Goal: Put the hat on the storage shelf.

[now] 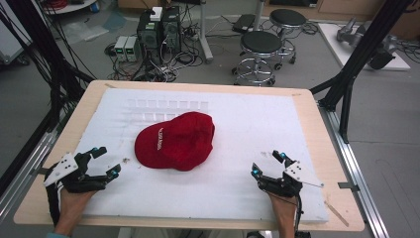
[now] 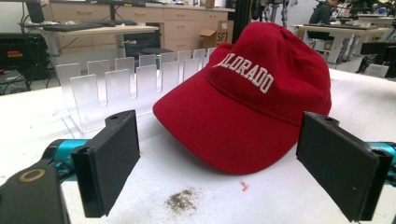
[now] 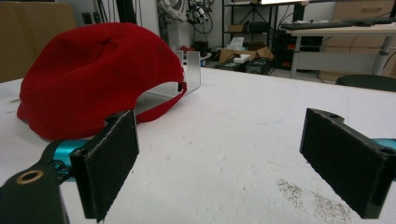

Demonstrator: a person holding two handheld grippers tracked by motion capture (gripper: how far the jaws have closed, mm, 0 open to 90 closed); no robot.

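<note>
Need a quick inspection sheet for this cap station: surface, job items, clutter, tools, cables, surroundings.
Surface: white mat on a wooden table; dark specks near the left tool.
Job's things: red cap lying mid-mat, untouched.
Clutter: clear slotted rack behind the cap.
Grippers: left tool and right tool both open, empty, resting at the near edge either side of the cap.
Cables: one trails from the right tool; tangle on the floor.
Surroundings: stools, computer boxes, black frame struts.
</note>
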